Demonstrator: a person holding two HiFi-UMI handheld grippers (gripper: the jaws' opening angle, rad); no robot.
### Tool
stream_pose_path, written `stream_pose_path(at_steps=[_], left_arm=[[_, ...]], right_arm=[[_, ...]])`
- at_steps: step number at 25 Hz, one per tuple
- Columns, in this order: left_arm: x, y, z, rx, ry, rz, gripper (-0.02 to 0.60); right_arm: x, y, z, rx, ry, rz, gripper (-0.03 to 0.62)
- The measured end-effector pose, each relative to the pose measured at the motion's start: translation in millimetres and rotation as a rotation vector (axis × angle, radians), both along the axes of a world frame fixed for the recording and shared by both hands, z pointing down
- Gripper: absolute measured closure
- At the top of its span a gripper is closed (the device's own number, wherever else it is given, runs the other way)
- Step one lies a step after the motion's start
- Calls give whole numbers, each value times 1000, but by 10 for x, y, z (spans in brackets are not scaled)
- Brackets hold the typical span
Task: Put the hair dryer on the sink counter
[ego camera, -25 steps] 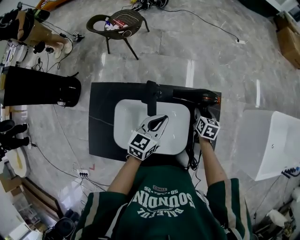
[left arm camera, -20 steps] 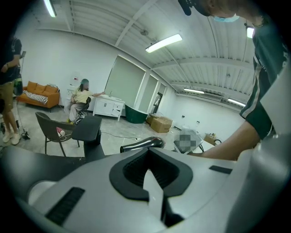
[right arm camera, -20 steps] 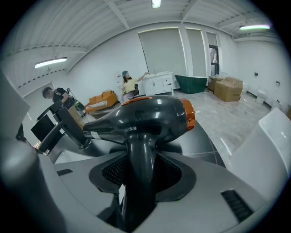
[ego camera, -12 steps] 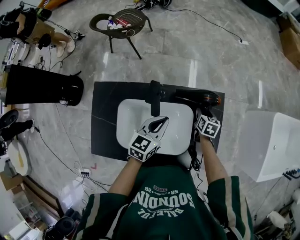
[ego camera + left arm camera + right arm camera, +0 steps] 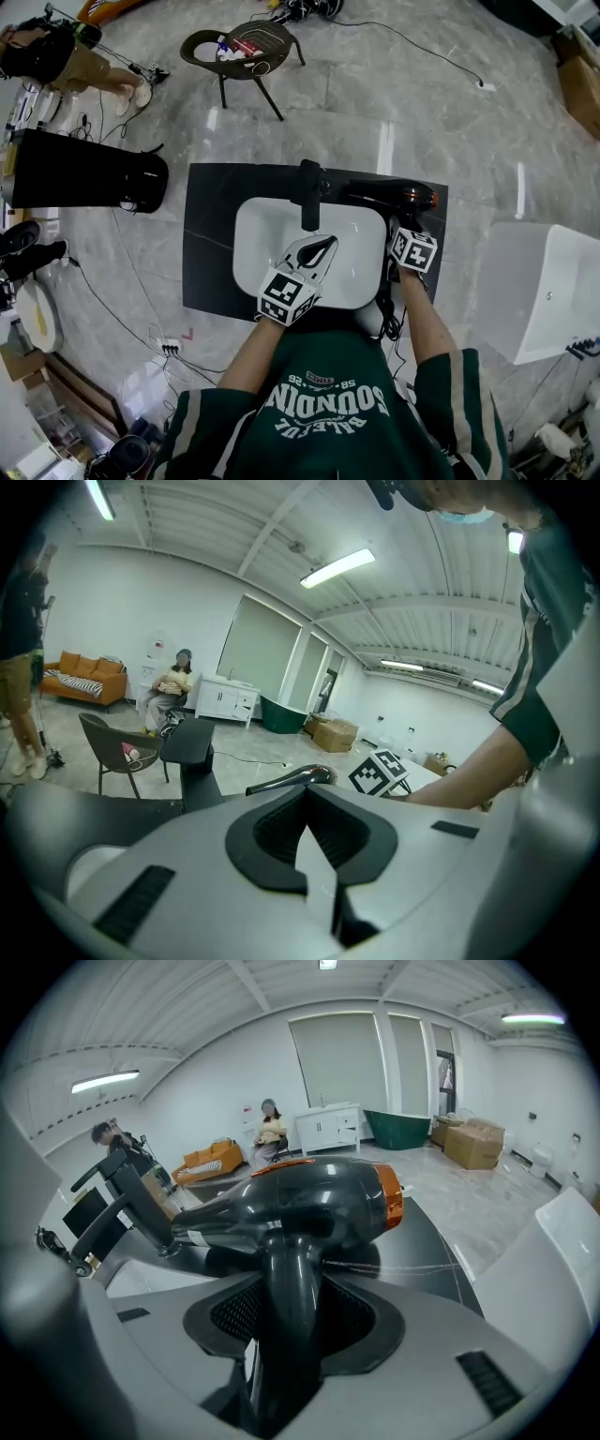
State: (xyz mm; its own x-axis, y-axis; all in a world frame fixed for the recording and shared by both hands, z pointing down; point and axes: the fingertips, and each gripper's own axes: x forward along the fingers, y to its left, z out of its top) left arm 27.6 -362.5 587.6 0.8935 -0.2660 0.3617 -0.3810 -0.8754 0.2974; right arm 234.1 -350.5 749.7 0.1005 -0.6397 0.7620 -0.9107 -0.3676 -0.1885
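Observation:
A black hair dryer [image 5: 384, 194] with an orange ring lies along the back right of the dark sink counter [image 5: 208, 234], its nozzle pointing toward the black faucet [image 5: 307, 192]. In the right gripper view its body [image 5: 300, 1202] sits just over the counter, and its handle runs down between the jaws. My right gripper [image 5: 405, 225] [image 5: 292, 1324] is shut on that handle. My left gripper [image 5: 325, 242] [image 5: 309, 841] hovers over the white basin [image 5: 258, 234], jaws shut with nothing in them. The dryer's cord [image 5: 384, 305] hangs off the counter's near edge.
A white bathtub [image 5: 539, 281] stands to the right of the counter, and a black cabinet [image 5: 75, 173] to its left. A chair [image 5: 246, 45] stands behind on the marble floor. People are at the far left. Cables trail across the floor.

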Motion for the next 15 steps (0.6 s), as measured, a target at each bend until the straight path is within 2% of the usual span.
stream_pose_path(at_steps=[6, 11, 15], left_arm=[[-49, 8, 5, 7, -2, -14, 570], [-109, 34, -30, 18, -2, -28, 570], [-129, 60, -66, 27, 4, -34, 571]], right_arm=[[-46, 49, 159, -74, -22, -5, 393], [-143, 35, 173, -73, -58, -57, 372], [-75, 170, 95, -96, -19, -26, 365]])
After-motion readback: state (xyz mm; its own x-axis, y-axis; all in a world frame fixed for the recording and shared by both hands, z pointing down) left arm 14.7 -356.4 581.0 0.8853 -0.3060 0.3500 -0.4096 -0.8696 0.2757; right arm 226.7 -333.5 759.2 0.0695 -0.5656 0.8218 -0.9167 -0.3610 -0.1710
